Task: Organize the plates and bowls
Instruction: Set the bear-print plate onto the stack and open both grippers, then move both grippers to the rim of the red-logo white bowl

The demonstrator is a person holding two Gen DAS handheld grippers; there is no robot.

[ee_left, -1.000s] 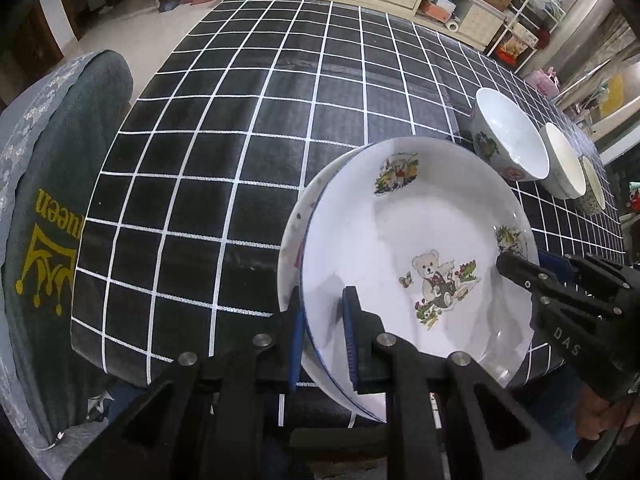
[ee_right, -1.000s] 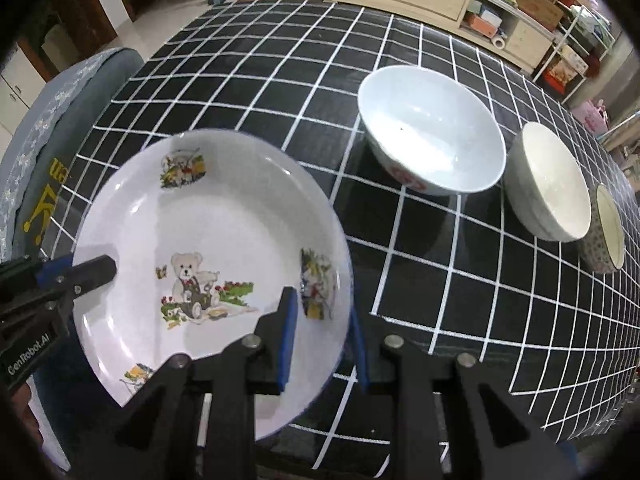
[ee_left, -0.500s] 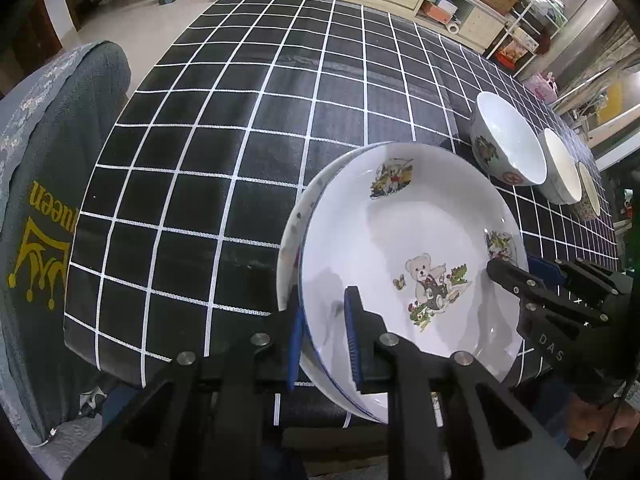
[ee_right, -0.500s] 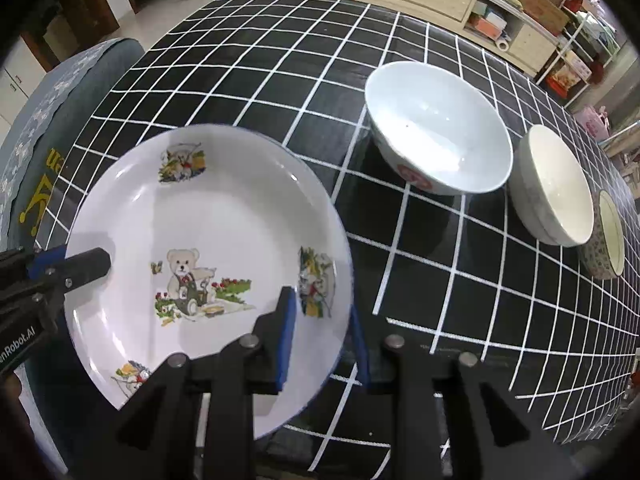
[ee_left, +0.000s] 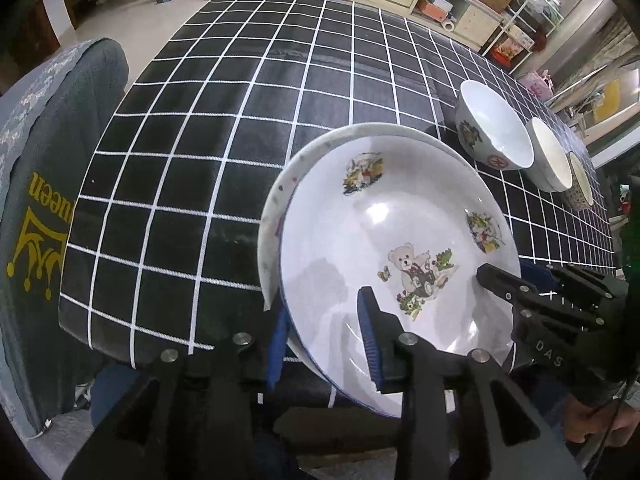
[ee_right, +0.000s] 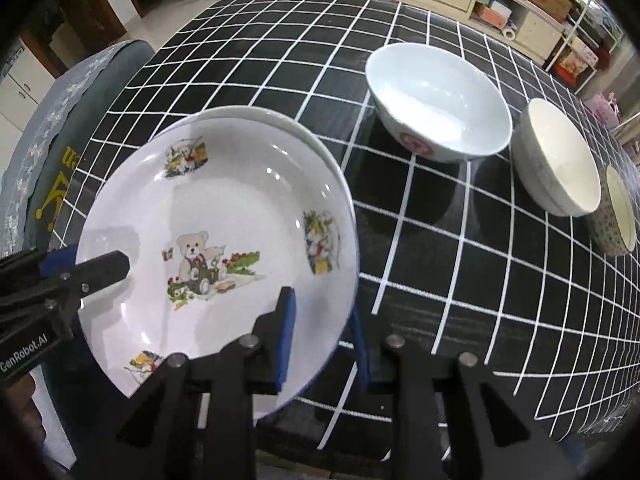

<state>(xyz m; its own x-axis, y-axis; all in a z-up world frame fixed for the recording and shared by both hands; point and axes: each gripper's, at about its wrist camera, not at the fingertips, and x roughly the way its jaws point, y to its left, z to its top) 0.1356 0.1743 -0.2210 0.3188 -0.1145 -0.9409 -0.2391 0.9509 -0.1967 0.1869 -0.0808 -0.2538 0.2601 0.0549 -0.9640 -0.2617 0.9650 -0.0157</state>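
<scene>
1. Bear plate [ee_left: 384, 240] sits at the near edge of the table [ee_left: 240, 92], stacked on a second, speckled plate [ee_left: 276, 196] whose rim shows as a crescent at the 9 to 12 o'clock side. Right wrist view shows the same crescent at 12 o'clock of the bear plate [ee_right: 216, 216].
2. Left gripper [ee_left: 326, 338]: blue-padded fingers spread apart, straddling the plates' near rim at 6 o'clock in its own view; the left pad lies outside the rim, the right pad over the bear plate's inner face. Gaps show on both sides, so no pinch.
3. Right gripper [ee_right: 322, 336]: fingers parted wider than the rim, one pad over the inside of the bear plate, the other outside its edge at 5 o'clock of the plate. Whether either pad touches: cannot tell.
4. Each gripper appears in the other's camera, on opposite edges of the plate.
5. Three bowls in a row at 2 to 3 o'clock of the plates, right wrist view: large white bowl [ee_right: 438, 98] with red mark, nearest; cream bowl [ee_right: 558, 158] beside it; small patterned bowl [ee_right: 614, 210] touching or just beside the cream one.
6. Grey chair back [ee_left: 48, 184] with yellow lettering at 9 o'clock, off the table's edge.
</scene>
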